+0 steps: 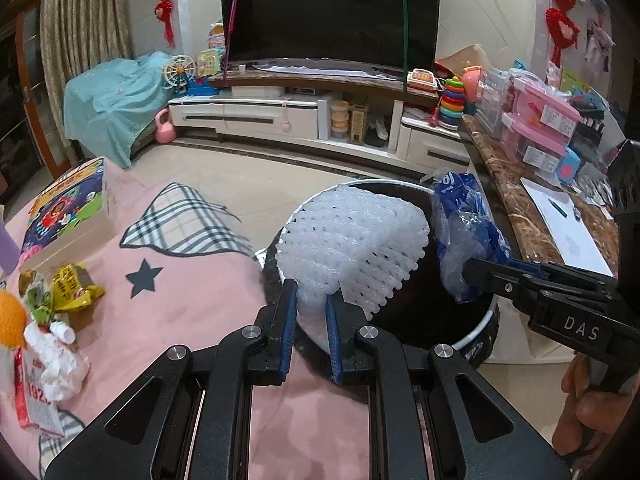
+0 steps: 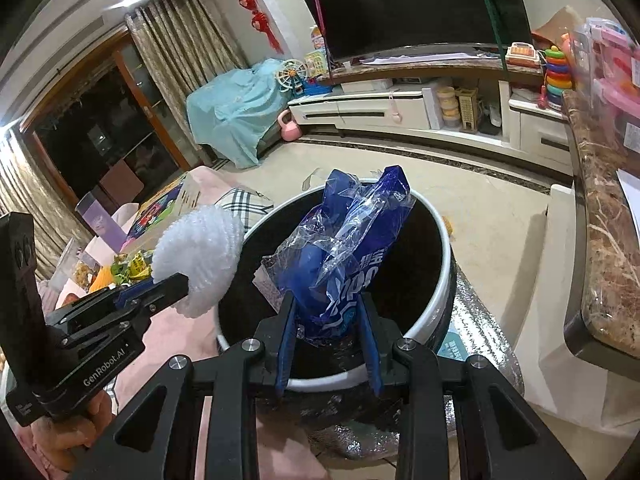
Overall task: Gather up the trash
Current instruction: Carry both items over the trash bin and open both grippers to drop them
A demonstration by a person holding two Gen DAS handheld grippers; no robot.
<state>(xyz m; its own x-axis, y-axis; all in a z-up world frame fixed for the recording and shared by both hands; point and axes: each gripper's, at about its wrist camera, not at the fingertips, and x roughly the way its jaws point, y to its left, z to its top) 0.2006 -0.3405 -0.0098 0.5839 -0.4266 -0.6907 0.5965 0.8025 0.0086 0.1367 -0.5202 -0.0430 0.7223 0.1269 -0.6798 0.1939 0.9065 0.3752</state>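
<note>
My left gripper (image 1: 312,300) is shut on a white foam net sleeve (image 1: 356,240), held over the near left rim of the round bin (image 1: 478,328), which is white-rimmed and lined in black. My right gripper (image 2: 328,308) is shut on a crumpled blue and clear plastic bag (image 2: 352,248) that hangs above the bin's (image 2: 434,280) dark opening. From the right wrist the left gripper (image 2: 182,284) and its foam net (image 2: 200,256) show at the left, beside the bin. From the left wrist the right gripper (image 1: 466,274) holds the bag (image 1: 460,224) at the right.
More trash lies on the pink cloth (image 1: 192,312) at the left: a yellow wrapper (image 1: 74,288), crumpled white paper (image 1: 60,364), a printed box (image 1: 66,212). A marble counter (image 1: 516,196) stands right of the bin. A TV stand (image 1: 296,116) and open floor lie beyond.
</note>
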